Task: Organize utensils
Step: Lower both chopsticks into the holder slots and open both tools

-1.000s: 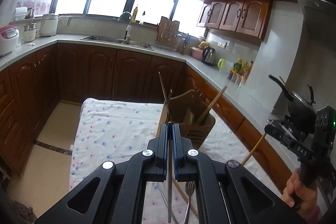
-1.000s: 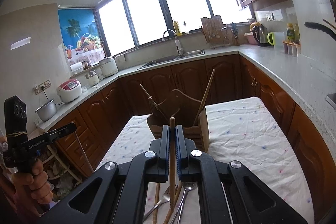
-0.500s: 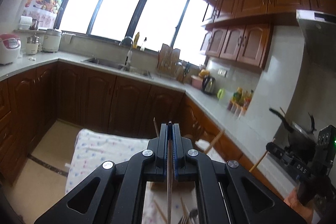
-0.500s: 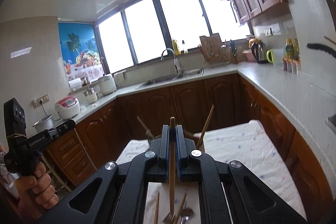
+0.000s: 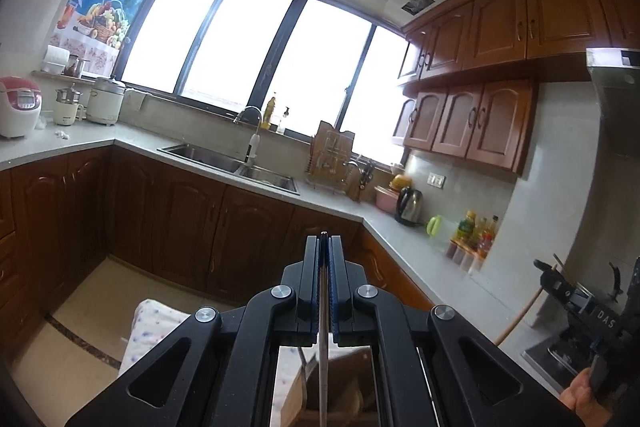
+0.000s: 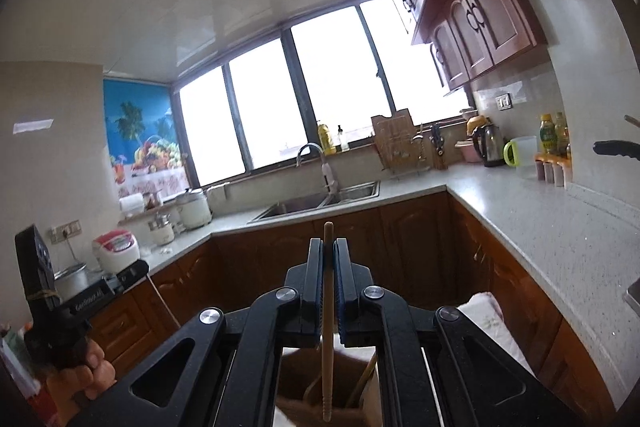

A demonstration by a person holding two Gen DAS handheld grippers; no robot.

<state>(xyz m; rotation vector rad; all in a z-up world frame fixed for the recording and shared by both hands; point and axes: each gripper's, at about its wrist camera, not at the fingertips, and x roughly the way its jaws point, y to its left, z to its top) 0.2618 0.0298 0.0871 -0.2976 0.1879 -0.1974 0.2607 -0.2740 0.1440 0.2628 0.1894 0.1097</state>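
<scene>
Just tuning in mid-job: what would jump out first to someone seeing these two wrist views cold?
Each view is dominated by a black gripper shut on a thin stick: the left gripper pinches a slim metal chopstick, the right gripper a wooden chopstick, both hanging toward the wooden utensil holder at the bottom edge. Behind them glare the bright windows over the sink.

Item count, kitchen scene, both wrist views

Grippers: two, left gripper and right gripper. Held utensils: one thin metal stick and one wooden chopstick. Utensil holders: one wooden holder. Kettles: one kettle. Rice cookers: one pink-and-white rice cooker. Faucets: one faucet. Window panes: four in the left wrist view.
</scene>
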